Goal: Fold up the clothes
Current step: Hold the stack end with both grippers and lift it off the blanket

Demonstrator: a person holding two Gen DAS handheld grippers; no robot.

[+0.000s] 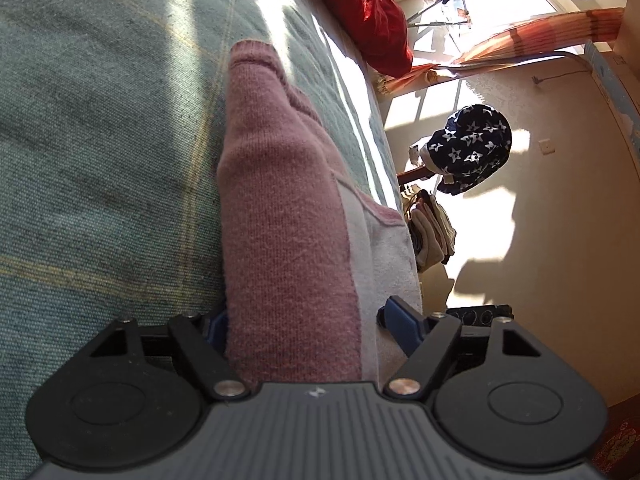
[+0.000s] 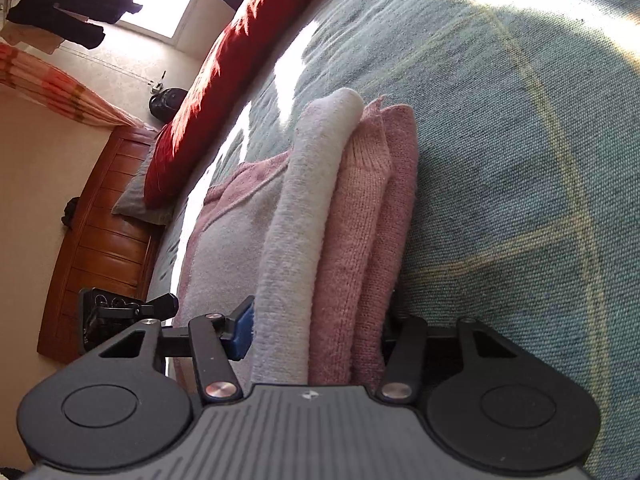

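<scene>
A pink and white knitted sweater (image 1: 280,200) lies folded into a thick stack on the green checked bedspread (image 1: 100,140), near the bed's edge. My left gripper (image 1: 308,324) clamps one end of the stack. One blue pad (image 1: 400,320) lies on the white layer, and the other pad is almost hidden between the pink layer and the bedspread. In the right wrist view the sweater (image 2: 340,220) shows its white and pink folds. My right gripper (image 2: 318,324) holds that end, its blue pad (image 2: 244,328) against the white fold and its other finger hidden behind the pink one.
A red pillow (image 2: 208,80) lies along the far side of the bed. Beyond the bed's edge there are a wooden headboard (image 2: 104,248), a pile of clothes (image 1: 432,232) and a dark star-patterned cloth (image 1: 472,144). Clothes hang by the sunlit window (image 2: 80,4).
</scene>
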